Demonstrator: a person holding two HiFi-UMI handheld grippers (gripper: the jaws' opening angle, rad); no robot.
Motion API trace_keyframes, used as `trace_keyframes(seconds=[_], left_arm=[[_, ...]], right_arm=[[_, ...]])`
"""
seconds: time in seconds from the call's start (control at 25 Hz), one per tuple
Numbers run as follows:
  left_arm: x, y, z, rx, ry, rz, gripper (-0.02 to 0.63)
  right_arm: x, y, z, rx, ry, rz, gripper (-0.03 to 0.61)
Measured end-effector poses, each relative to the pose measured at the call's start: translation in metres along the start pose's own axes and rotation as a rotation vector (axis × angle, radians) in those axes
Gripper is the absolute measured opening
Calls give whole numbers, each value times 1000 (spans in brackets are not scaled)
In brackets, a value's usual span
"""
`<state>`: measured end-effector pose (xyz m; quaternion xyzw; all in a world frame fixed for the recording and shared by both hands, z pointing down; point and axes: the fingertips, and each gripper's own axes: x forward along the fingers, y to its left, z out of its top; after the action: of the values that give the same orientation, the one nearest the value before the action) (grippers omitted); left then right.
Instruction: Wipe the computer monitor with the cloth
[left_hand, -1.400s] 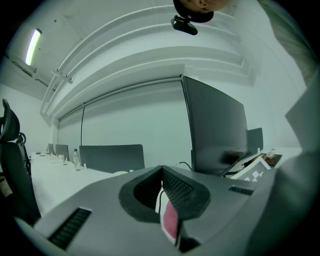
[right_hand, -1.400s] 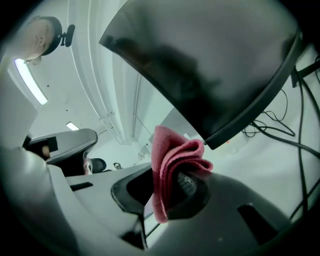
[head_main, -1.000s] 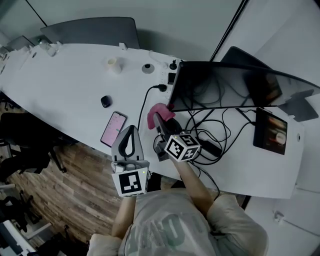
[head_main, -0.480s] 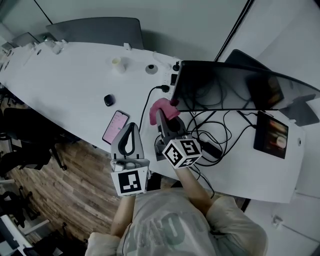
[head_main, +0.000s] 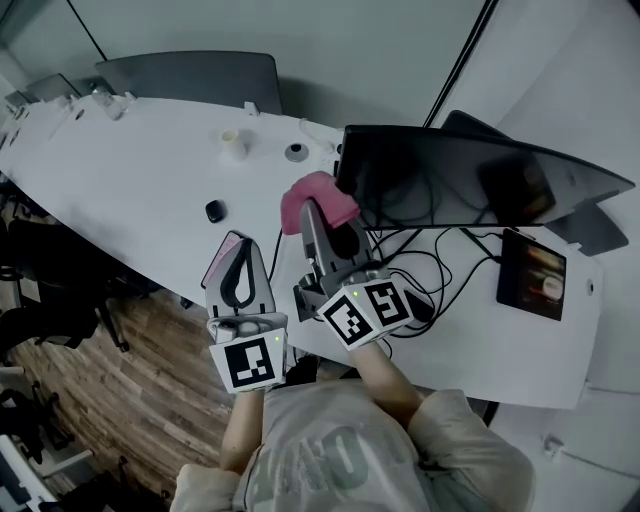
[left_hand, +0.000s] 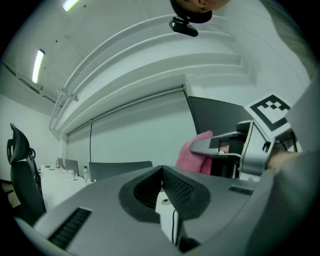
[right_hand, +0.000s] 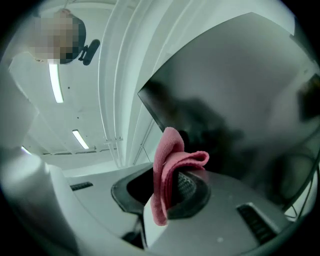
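A dark monitor (head_main: 470, 180) stands on the white desk (head_main: 130, 180), its screen filling the right gripper view (right_hand: 235, 85). A pink cloth (head_main: 312, 196) is held up in the air near the monitor's lower left corner, with my right gripper (head_main: 318, 212) shut on it. In the right gripper view the folded cloth (right_hand: 167, 170) sticks out from between the jaws. My left gripper (head_main: 240, 272) is shut with nothing in it, raised over the desk's near edge, to the left of the right one. From the left gripper view the cloth (left_hand: 197, 155) shows at the right.
Black cables (head_main: 430, 270) lie tangled under the monitor. A tablet (head_main: 531, 273) lies at the right. A phone (head_main: 220, 262) lies partly hidden under my left gripper, a small black object (head_main: 213, 211) and a cup (head_main: 232, 143) farther back. A grey chair (head_main: 190, 72) stands behind the desk.
My right gripper has risen with the pink cloth from desk level up toward the monitor's lower left corner. The left gripper has shifted slightly left.
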<state>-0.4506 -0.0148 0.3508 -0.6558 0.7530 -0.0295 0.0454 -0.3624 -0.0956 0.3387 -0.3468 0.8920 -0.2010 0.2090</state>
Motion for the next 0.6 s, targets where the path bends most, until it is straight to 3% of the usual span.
trace_keyframes(seconds=[0.32, 0.6], left_arm=[[-4, 11, 49, -4, -95, 50, 15], [-10, 14, 71, -11, -137, 67, 15]], right_arm=[[13, 37, 60, -19, -110, 60, 54], [23, 65, 104, 9, -193, 114, 54]])
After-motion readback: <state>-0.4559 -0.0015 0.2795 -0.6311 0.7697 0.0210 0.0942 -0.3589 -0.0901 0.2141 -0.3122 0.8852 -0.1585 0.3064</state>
